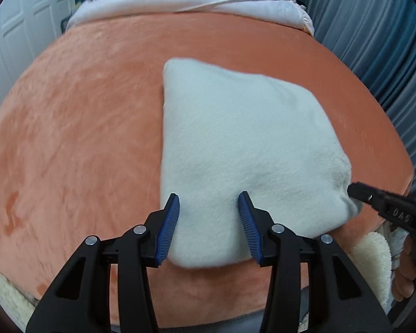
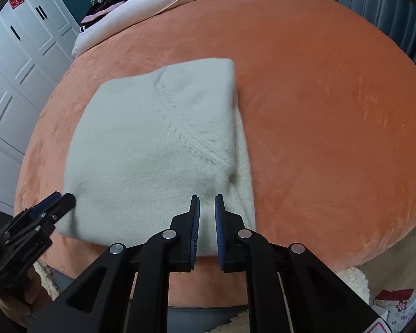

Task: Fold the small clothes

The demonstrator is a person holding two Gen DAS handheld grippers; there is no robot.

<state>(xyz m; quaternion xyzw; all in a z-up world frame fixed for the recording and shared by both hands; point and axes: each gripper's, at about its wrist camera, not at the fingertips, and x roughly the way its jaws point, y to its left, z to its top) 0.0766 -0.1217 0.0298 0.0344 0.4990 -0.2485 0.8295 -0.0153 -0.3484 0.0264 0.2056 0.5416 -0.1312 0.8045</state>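
- A folded pale, fuzzy sweater point(image 1: 244, 149) lies flat on an orange plush blanket point(image 1: 77, 138) covering a bed, set toward the blanket's near edge and well clear of its far edge.
- In the right wrist view the sweater point(image 2: 152, 144) shows a ribbed seam running diagonally across its top layer, with a second layer peeking out along its right side.
- The left gripper point(image 1: 208, 213) hovers with its jaws spread wide over the sweater's near edge; its blue-ribbed pads point(image 1: 167, 230) straddle the cloth but clamp nothing.
- Seen from the right wrist camera, the left gripper point(image 2: 61, 199) sits at the sweater's near left corner, its tips touching or just beside the fabric.
- The right gripper point(image 2: 207, 213) has its jaws drawn close, a narrow gap left between the blue pads point(image 2: 220, 230); they sit over the sweater's near edge, and whether any cloth is pinched cannot be told from this view.
- From the left wrist camera, the right gripper point(image 1: 355, 190) meets the sweater's near right corner, where the fabric bunches at its tip.
- White bedding point(image 1: 180, 0) is heaped along the far edge of the blanket, and white panelled wardrobe doors point(image 2: 19, 63) stand to the left of the bed.
- A cream fleece throw point(image 1: 371, 260) shows below the blanket's near edge.
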